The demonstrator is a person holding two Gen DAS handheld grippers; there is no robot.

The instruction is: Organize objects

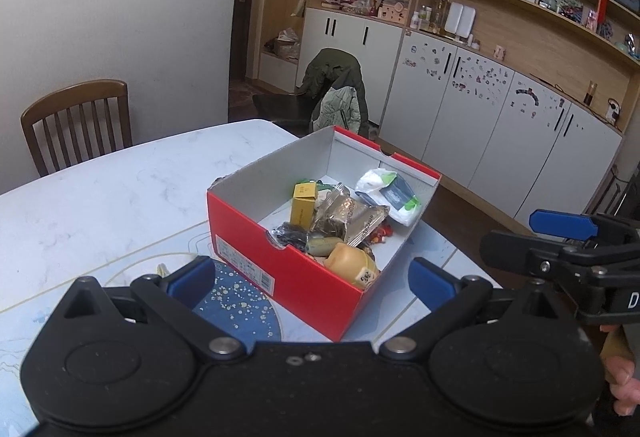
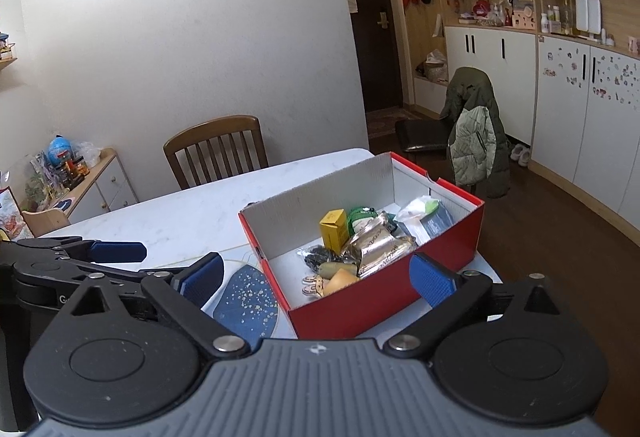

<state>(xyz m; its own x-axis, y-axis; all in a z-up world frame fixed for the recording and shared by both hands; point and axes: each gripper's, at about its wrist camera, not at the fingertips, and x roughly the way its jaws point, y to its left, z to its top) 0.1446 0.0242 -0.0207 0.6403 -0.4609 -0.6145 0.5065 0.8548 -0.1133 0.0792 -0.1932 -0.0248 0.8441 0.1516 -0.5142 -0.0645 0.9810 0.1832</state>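
Left hand-held gripper point(image 1: 312, 283) and right hand-held gripper point(image 2: 316, 279) wide, empty; red box point(image 1: 304, 277) just ahead

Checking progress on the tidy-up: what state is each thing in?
Left gripper: open, empty.
Right gripper: open, empty.
Red box: lidless, on table, holding items.
Yellow carton: upright in box.
Brown snack packet: lying atop the pile.

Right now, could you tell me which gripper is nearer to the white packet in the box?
Right, probably. The right gripper hovers off the right side of the box, level with the packet; the left gripper sits behind the box's near corner.
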